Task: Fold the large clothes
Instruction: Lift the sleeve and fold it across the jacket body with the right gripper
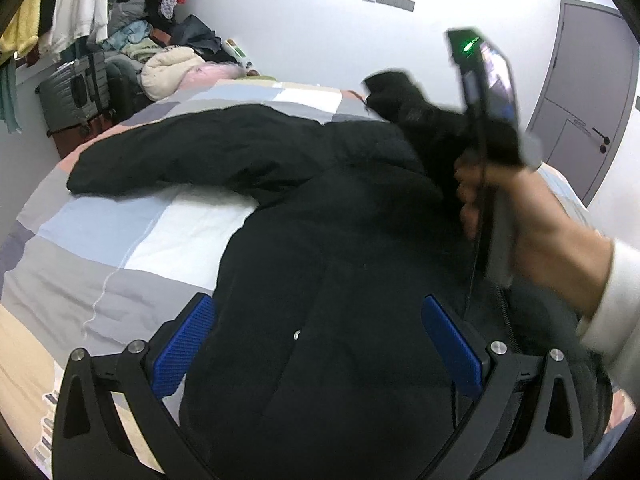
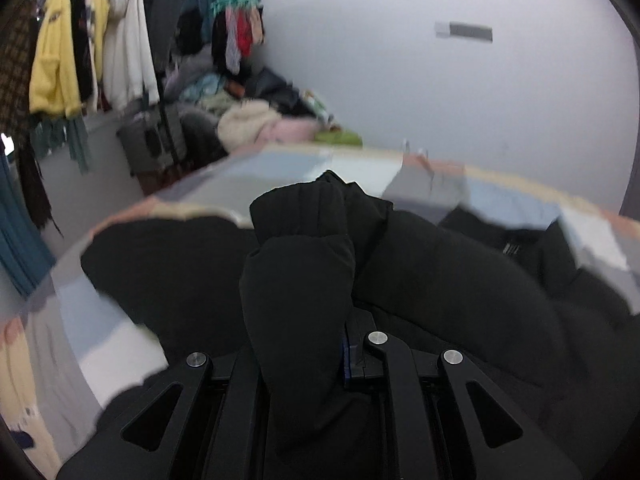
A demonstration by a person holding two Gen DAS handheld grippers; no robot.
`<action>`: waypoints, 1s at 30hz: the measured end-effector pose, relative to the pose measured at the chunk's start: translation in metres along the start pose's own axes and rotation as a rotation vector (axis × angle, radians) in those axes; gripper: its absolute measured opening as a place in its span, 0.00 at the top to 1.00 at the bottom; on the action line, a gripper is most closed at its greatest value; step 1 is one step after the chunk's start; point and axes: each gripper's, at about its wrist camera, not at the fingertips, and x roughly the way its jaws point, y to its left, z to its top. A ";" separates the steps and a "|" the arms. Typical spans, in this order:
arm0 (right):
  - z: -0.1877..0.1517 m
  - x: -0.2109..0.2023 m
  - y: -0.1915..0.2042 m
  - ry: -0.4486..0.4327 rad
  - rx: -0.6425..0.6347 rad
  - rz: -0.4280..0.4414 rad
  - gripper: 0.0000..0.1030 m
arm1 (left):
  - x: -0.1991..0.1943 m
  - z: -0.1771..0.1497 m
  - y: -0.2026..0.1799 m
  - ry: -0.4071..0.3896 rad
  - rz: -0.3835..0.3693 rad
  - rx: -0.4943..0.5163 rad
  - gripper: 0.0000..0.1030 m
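Patchwork bedspread [image 1: 120,248] carries black coat [image 1: 320,240], spread flat for folding. Left wrist view: left gripper [image 1: 316,344] gaping, empty, above coat body. Right wrist view: right gripper [image 2: 308,356] clamped on sleeve [image 2: 300,272], lifted, likely to fold inward.

Patchwork-quilted bed [image 1: 120,240], black padded coat [image 1: 320,240] spread on it

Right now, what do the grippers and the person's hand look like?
The left gripper has black forked metal arms with round silver bolts and ribbed bright blue pads. The right gripper has the same black arms and silver bolts, with just a sliver of blue showing. Seen from the left camera, its body is dark with a glowing green light. The right hand is bare, with a white sleeve.
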 end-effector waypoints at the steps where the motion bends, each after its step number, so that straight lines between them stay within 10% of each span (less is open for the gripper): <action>1: -0.008 0.009 0.001 0.022 -0.004 -0.008 0.89 | 0.003 0.000 0.000 0.005 -0.003 -0.001 0.00; 10: -0.020 0.027 -0.002 0.085 0.028 0.006 0.88 | 0.014 0.000 0.005 0.033 -0.023 -0.030 0.00; 17: -0.013 -0.010 0.001 0.044 0.068 0.077 0.41 | 0.006 0.000 0.010 0.020 -0.038 -0.057 0.00; 30: 0.002 -0.146 -0.030 -0.073 0.082 -0.042 0.35 | -0.042 0.011 -0.028 -0.056 -0.016 0.016 0.00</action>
